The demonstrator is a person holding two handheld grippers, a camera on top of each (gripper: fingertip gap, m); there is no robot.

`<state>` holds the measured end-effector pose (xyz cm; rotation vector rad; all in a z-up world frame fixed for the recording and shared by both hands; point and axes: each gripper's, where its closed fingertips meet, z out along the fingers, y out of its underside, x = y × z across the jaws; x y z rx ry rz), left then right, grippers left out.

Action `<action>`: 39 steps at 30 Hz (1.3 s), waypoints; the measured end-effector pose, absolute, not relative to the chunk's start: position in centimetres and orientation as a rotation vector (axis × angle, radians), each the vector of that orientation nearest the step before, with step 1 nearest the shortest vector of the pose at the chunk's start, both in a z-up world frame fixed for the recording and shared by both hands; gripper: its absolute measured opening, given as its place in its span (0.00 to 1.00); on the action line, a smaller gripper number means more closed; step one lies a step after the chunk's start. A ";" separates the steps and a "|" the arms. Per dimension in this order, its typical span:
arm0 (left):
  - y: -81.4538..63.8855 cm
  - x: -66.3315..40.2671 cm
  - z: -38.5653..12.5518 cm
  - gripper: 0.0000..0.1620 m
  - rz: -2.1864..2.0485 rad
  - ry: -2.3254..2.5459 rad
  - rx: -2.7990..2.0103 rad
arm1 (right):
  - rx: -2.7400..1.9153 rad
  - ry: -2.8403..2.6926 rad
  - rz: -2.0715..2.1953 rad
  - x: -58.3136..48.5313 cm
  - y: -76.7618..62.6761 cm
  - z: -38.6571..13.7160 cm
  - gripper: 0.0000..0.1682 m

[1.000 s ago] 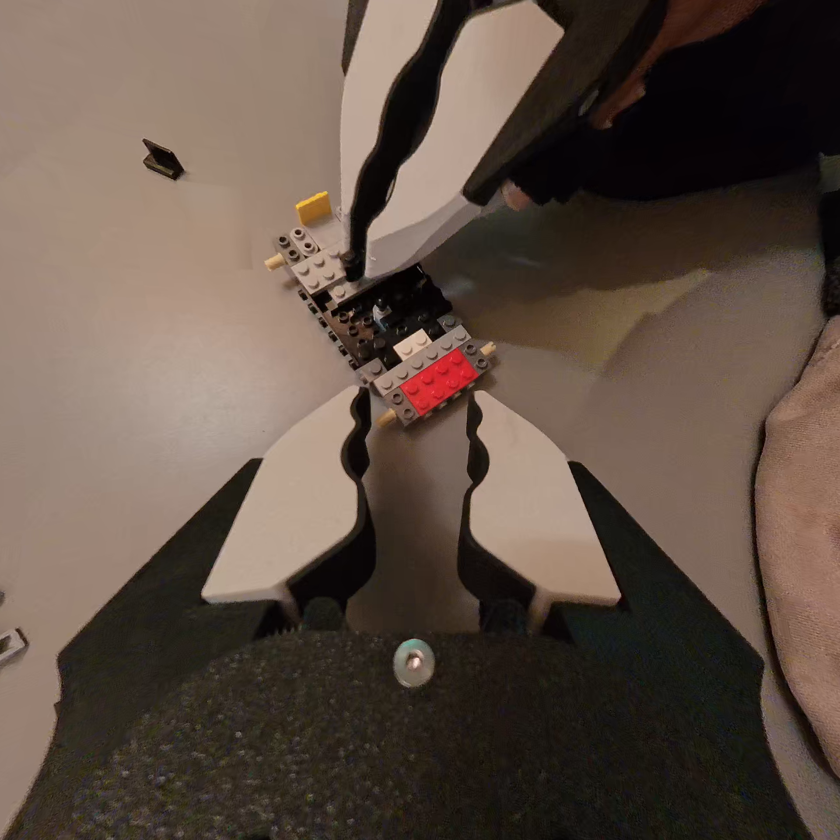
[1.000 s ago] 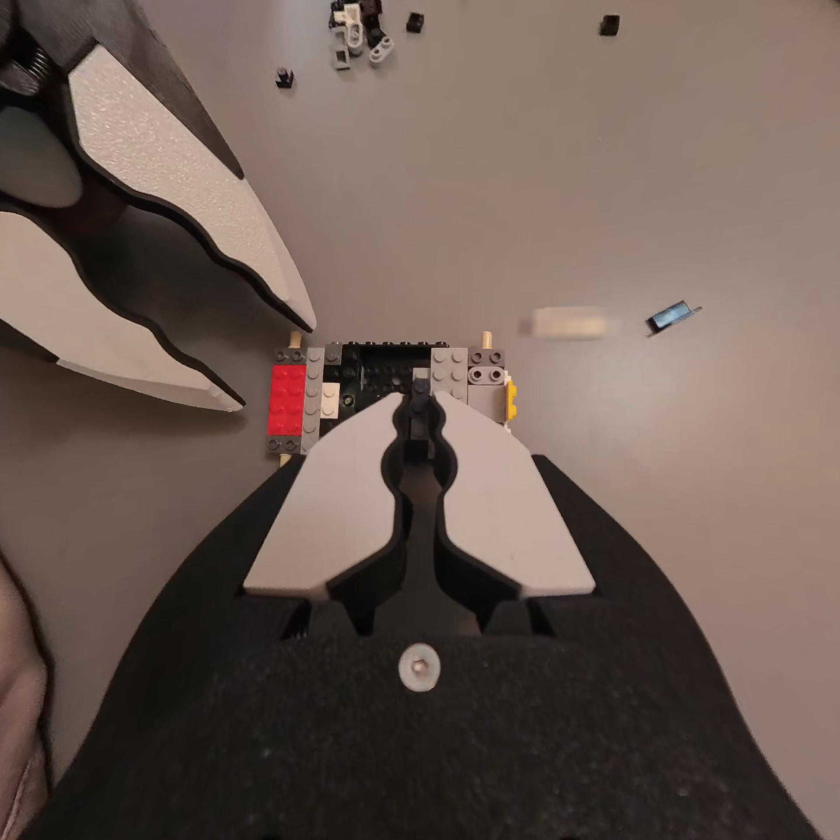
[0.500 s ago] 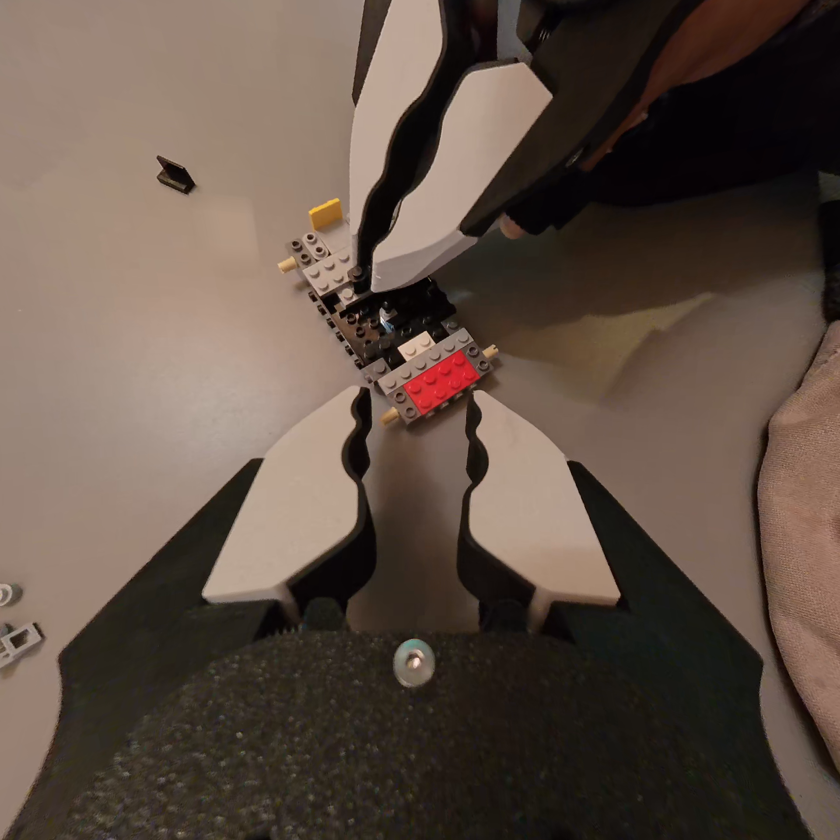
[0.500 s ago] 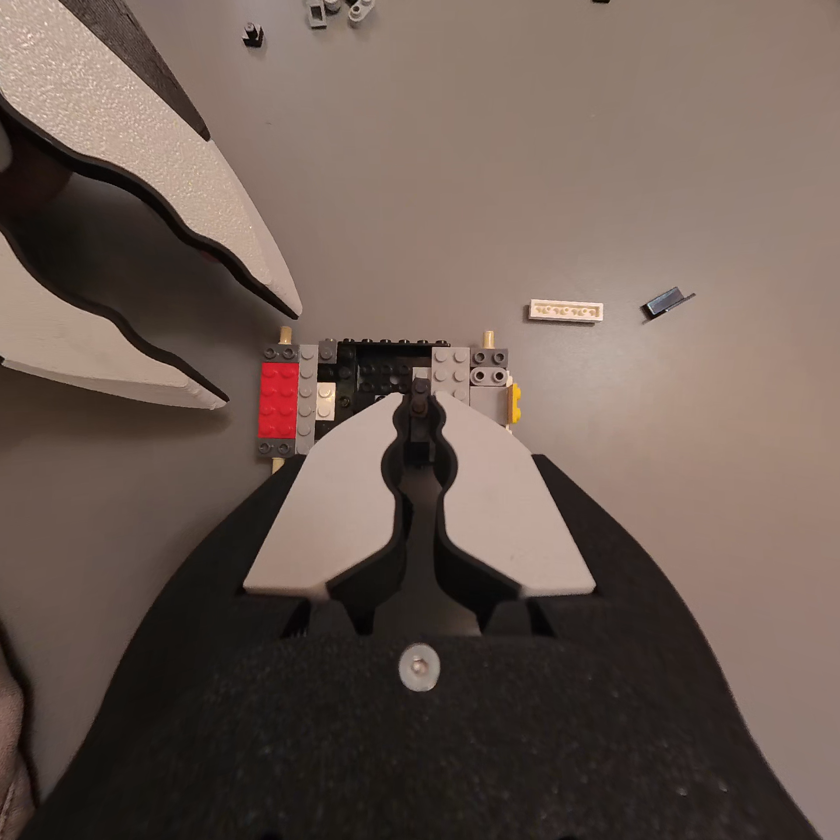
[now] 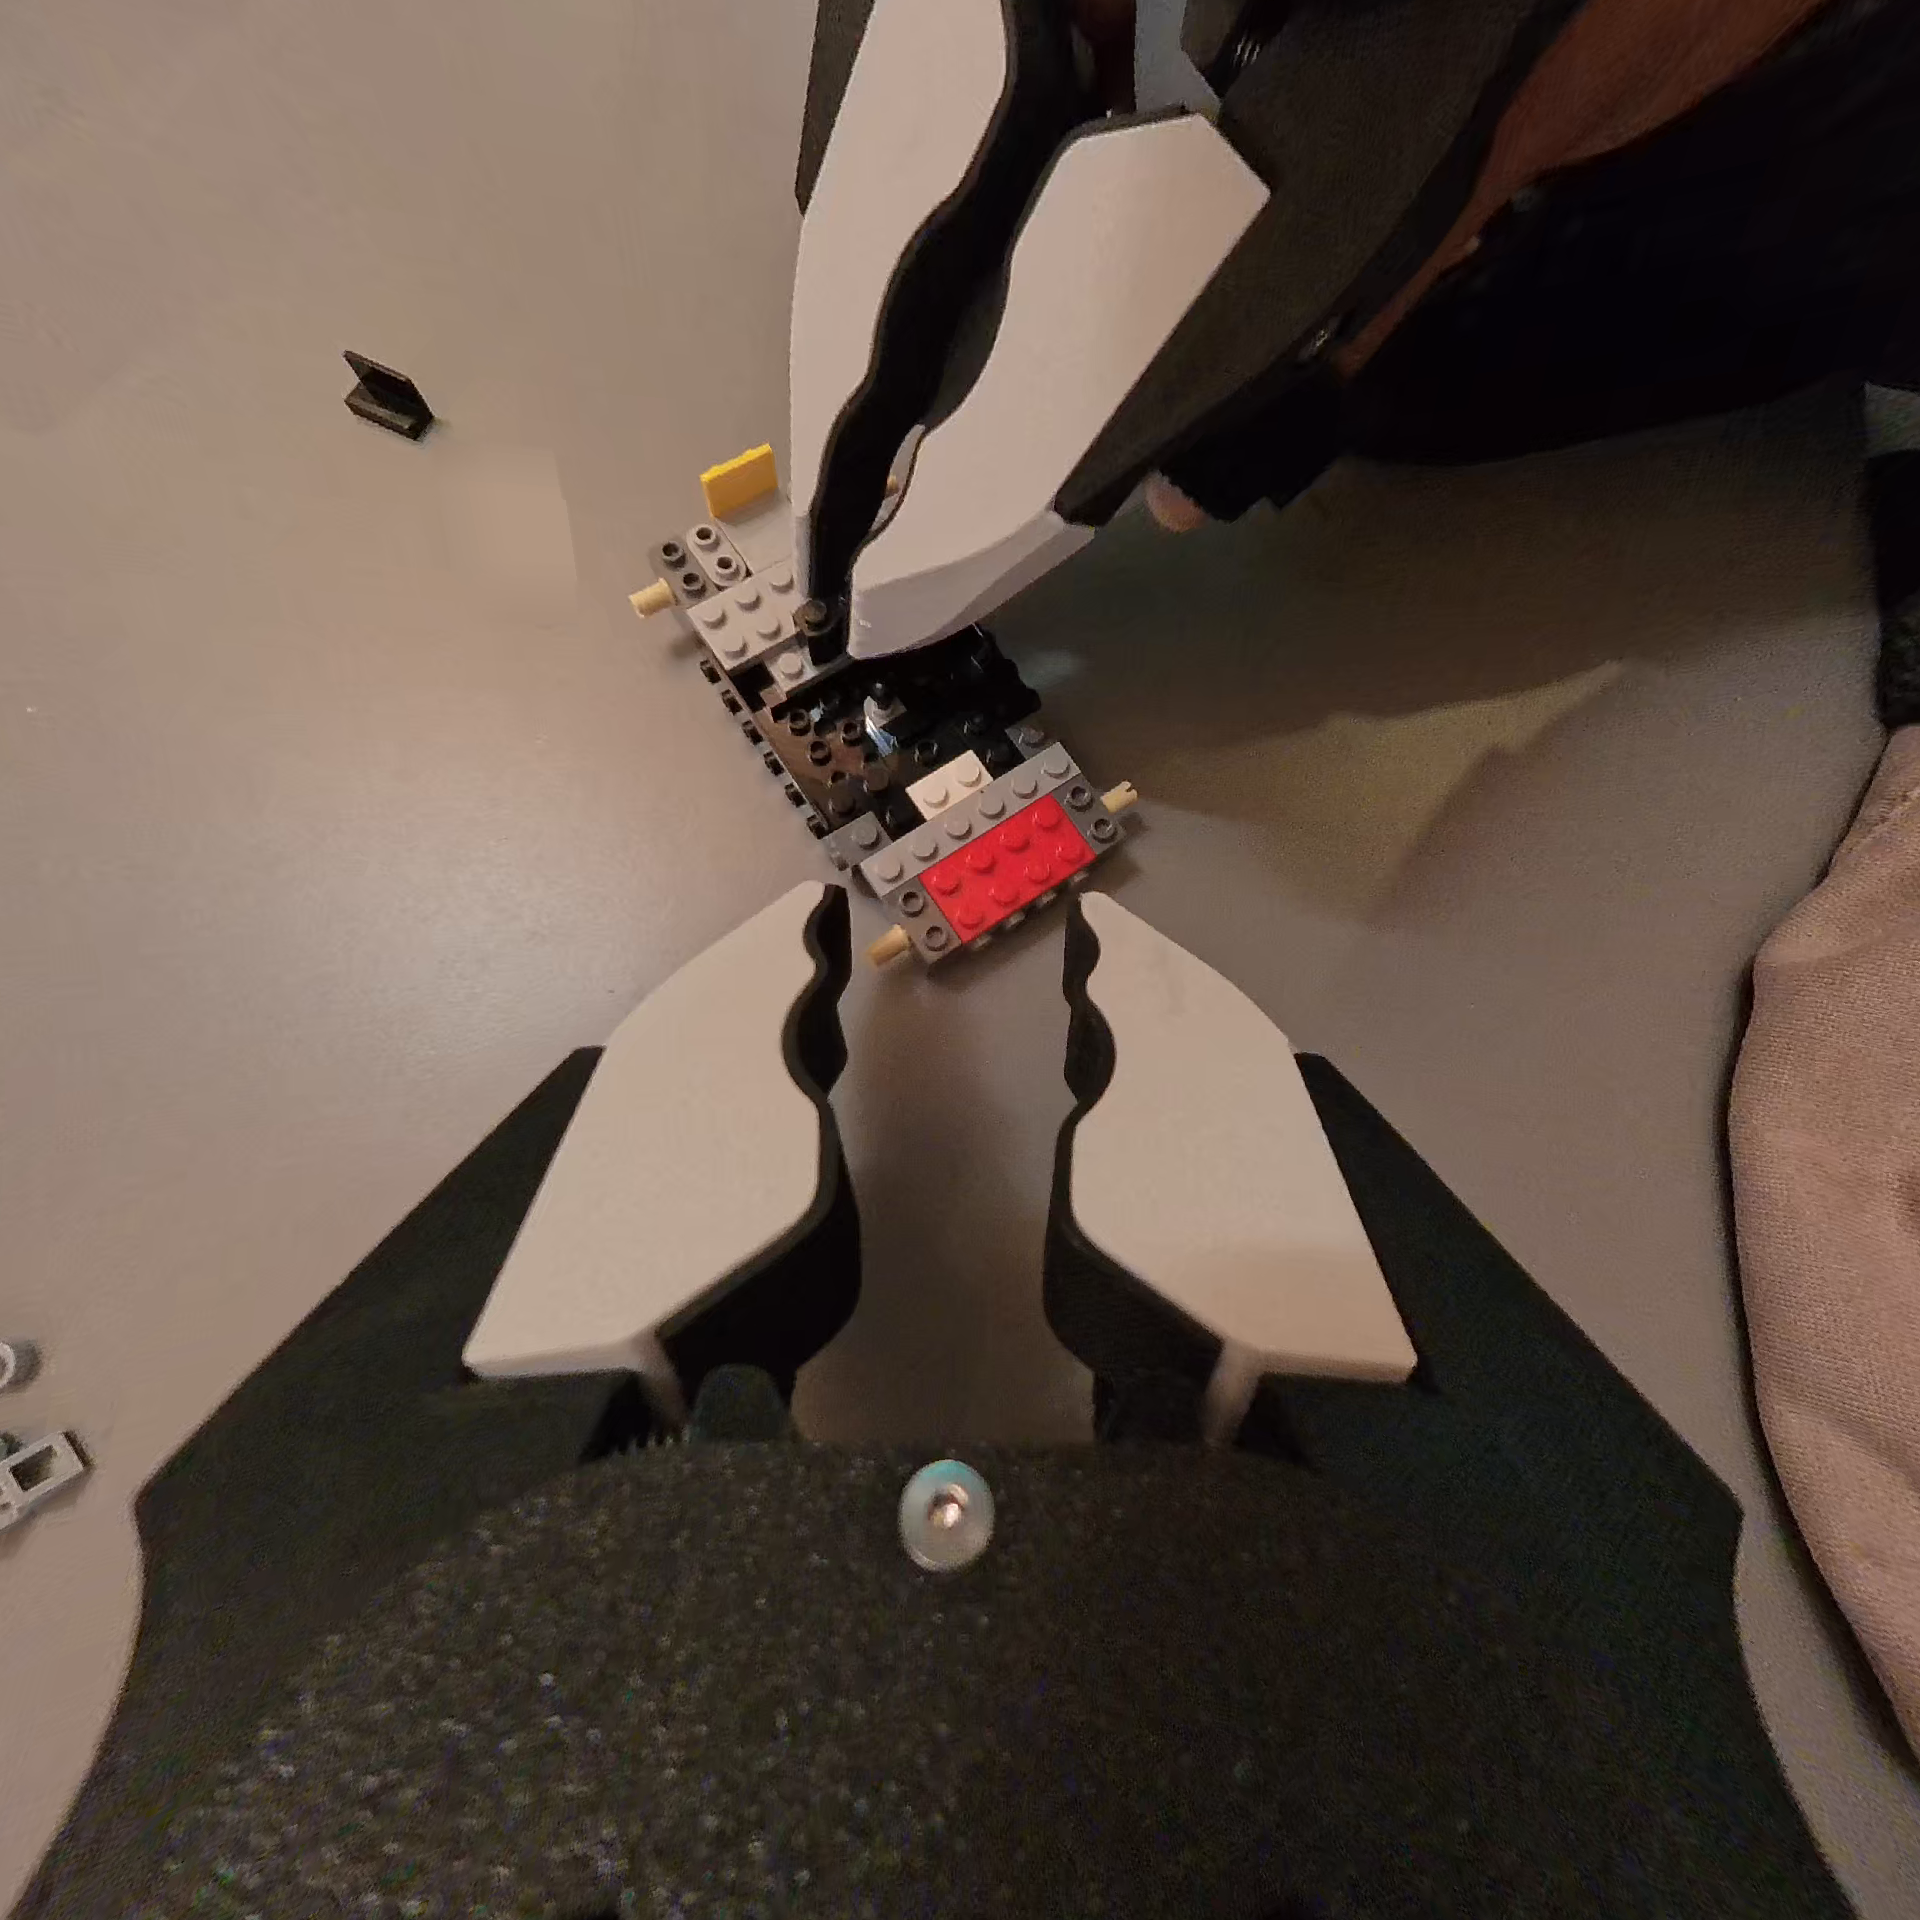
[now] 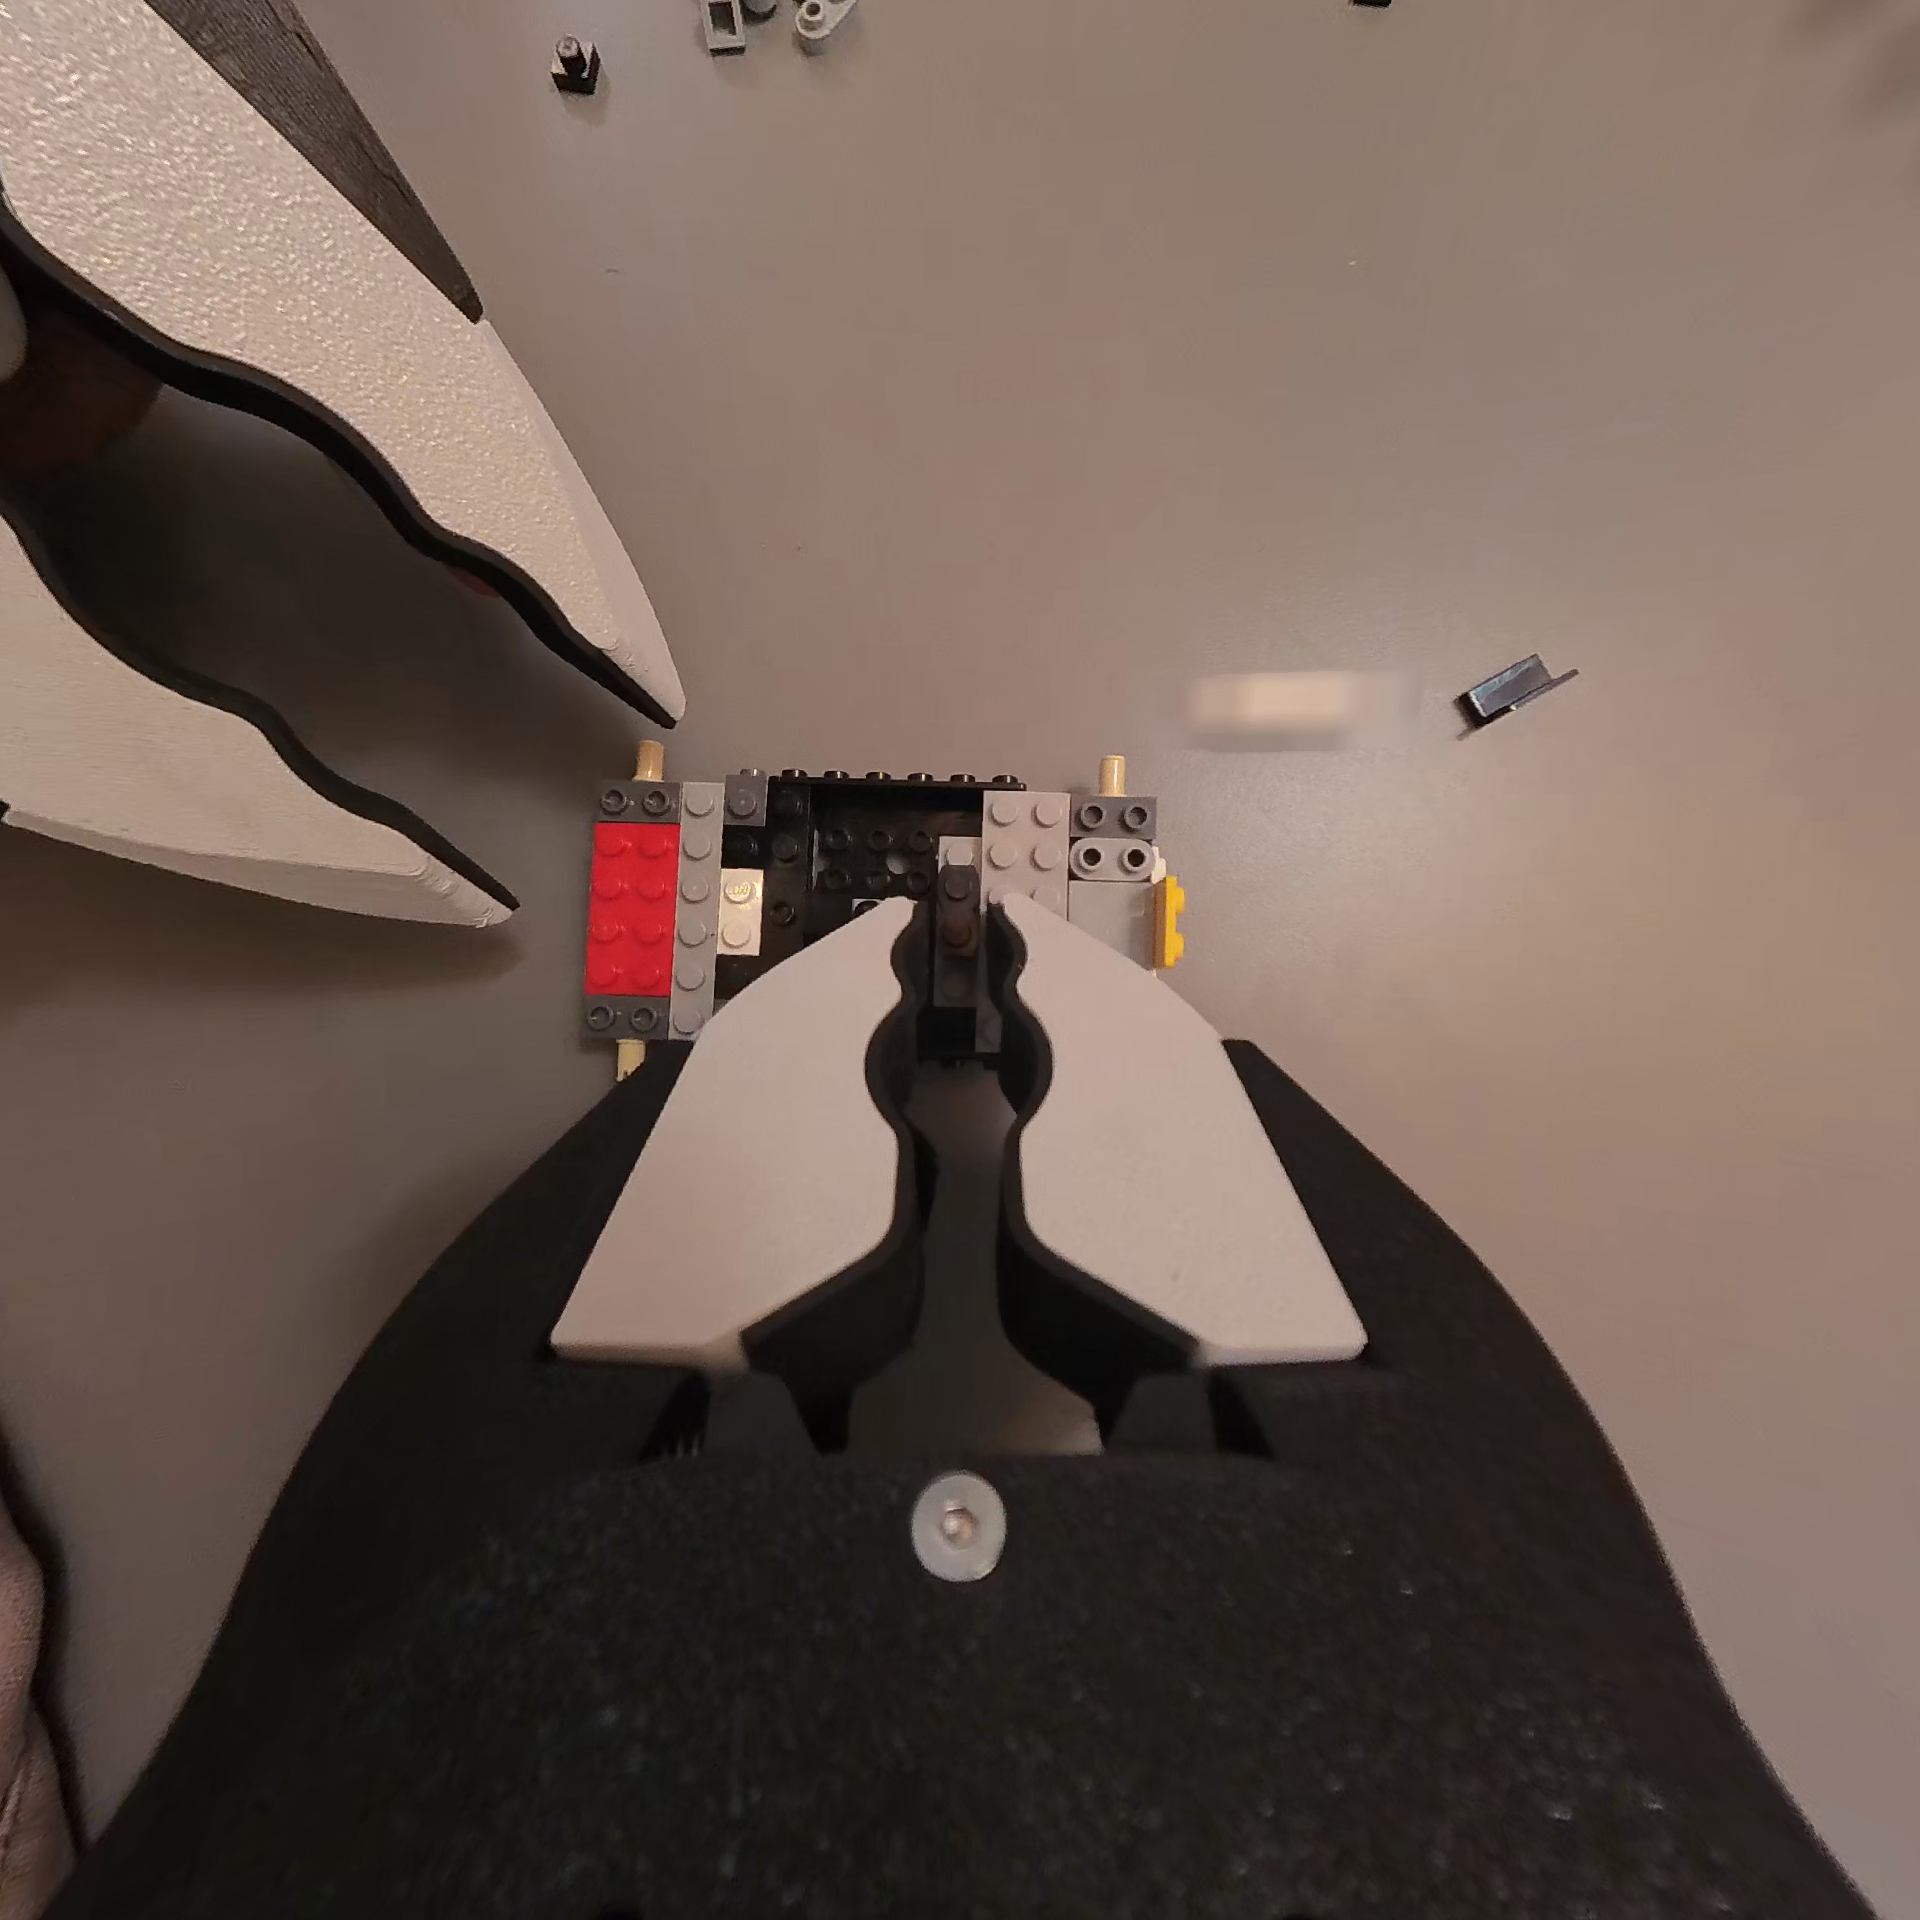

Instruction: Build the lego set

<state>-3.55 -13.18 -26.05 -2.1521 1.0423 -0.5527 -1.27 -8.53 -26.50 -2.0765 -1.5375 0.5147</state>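
While pressed down over the black middle of the lego chassis (image 6: 883, 883) on the grey table (image 6: 1143, 416): right gripper (image 6: 951, 914) clenched on a dark narrow piece (image 6: 956, 935); left gripper (image 5: 951, 925) released, empty, just beside the red plate (image 5: 1008, 862), not bracing. Likely risks: unbraced chassis sliding, piece seated askew.

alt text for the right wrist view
The right gripper, shut on a dark piece, holds it over a partly built lego model on a grey table. The open left gripper hovers at upper left.
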 end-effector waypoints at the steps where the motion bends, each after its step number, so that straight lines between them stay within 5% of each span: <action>1: -13.2 -3.5 -26.1 0.24 -0.552 1.043 -2.153 | -2.076 -1.536 0.513 -1.2 -8.5 -26.5 0.06; 39: -13.2 -3.6 -26.4 0.23 -0.535 1.054 -2.151 | -2.012 -1.590 0.577 -1.5 -8.4 -26.2 0.04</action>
